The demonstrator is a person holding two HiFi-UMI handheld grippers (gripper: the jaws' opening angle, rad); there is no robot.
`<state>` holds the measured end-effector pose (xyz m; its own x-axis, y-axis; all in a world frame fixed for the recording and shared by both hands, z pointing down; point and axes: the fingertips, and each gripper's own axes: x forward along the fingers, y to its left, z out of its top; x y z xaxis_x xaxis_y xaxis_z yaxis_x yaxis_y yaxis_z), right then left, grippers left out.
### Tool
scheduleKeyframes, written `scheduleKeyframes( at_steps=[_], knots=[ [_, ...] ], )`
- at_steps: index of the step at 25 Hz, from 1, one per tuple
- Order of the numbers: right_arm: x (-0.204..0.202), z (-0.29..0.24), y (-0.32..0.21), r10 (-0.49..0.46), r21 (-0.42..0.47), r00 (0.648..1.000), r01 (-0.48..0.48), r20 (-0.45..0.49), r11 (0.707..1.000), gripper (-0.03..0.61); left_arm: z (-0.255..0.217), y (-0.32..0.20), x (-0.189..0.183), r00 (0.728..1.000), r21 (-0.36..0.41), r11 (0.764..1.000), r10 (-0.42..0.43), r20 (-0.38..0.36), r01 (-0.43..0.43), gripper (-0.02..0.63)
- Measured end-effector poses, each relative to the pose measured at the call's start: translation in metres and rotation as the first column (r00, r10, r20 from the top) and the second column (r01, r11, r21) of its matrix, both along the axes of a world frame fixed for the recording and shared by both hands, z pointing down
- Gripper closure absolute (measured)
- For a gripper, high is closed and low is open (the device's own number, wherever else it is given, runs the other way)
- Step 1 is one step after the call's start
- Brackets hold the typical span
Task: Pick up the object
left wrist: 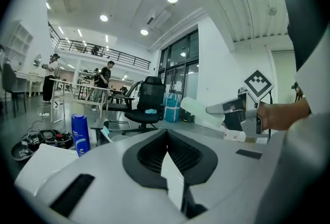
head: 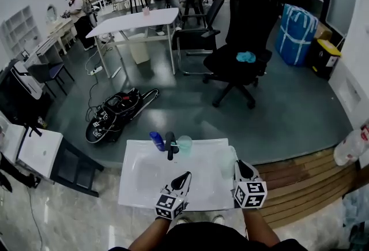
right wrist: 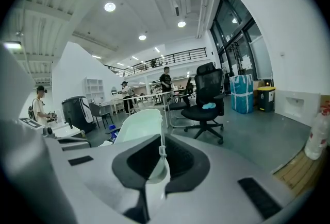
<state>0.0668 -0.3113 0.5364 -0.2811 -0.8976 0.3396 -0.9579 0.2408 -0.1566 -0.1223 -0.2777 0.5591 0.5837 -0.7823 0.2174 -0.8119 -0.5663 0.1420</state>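
I judge the pick to be mostly made. My right claw (head: 241,168) is closed on the pale green container (head: 226,158), which pokes forward past the fingertips over the right end of the white worktop (head: 144,180). In the right gripper view the jaws pinch its near end, and the container (right wrist: 136,125) runs away from the camera between them. The left gripper view shows the right claw (left wrist: 227,109) side-on with the container (left wrist: 196,107) sticking out level. It looks clear of the worktop there, though I can't see its underside well enough to be sure. What's left, as I read it, is a clean lift and a steady hold.

My left claw (head: 182,179) sits low over the near edge of the worktop. Its jaws are pressed together, and I can make out nothing gripped between them in its own view (left wrist: 167,158).

At the far edge of the worktop stand a blue bottle (head: 157,140), a dark upright thing (head: 169,145) I can't identify, and a clear cup (head: 184,142). All three are well apart from both claws and untouched.
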Motion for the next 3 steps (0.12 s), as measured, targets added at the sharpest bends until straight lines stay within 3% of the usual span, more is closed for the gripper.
scheduleKeyframes(
  at_steps=[3],
  knots=[
    [-0.0008,-0.0026,0.0024,-0.005,0.005,1.0,0.005,-0.002,1.0,0.543,-0.002,0.0008,0.0001,1.0,0.003,1.0,-0.002,0.002,0.002,0.6]
  ],
)
